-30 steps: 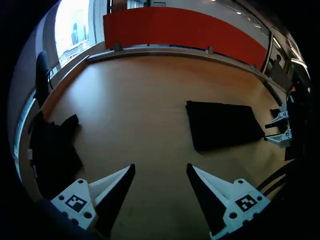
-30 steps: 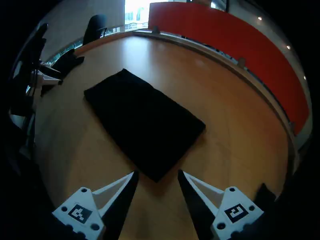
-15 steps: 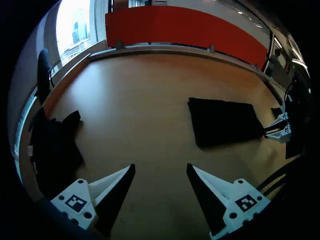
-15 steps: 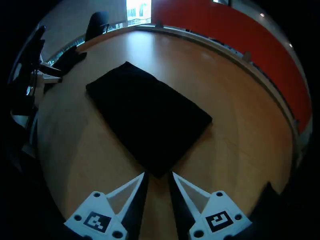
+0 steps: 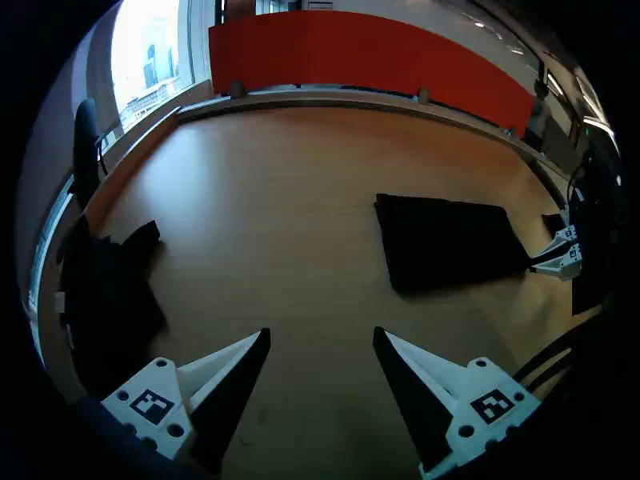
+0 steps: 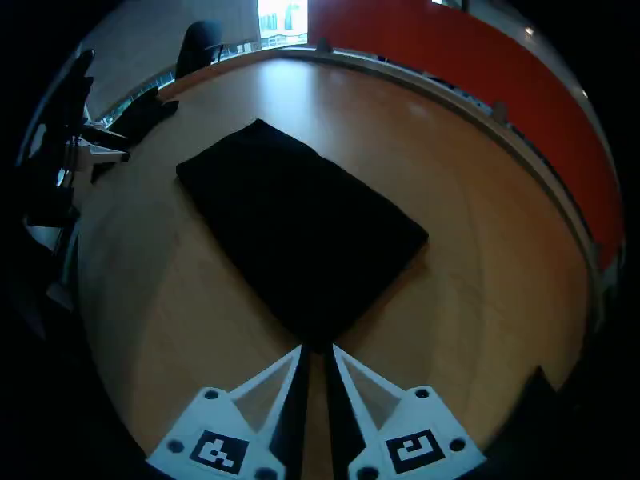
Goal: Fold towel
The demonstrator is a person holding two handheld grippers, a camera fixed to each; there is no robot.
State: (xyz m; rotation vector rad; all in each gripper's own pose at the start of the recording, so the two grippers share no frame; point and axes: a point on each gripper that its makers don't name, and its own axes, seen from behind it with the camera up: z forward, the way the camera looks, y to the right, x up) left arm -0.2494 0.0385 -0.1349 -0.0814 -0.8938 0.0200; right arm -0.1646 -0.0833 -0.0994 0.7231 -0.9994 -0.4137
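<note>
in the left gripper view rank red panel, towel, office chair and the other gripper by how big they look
1. red panel
2. towel
3. office chair
4. right gripper, at the towel's corner
Panel and chair stand far back, and this gripper is far off too, so real sizes may differ.

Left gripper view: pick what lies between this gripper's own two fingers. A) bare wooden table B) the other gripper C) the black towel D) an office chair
A: the left gripper stands open over bare wooden table, while the black towel lies farther off to the right in this view, apart from its fingers.
</note>
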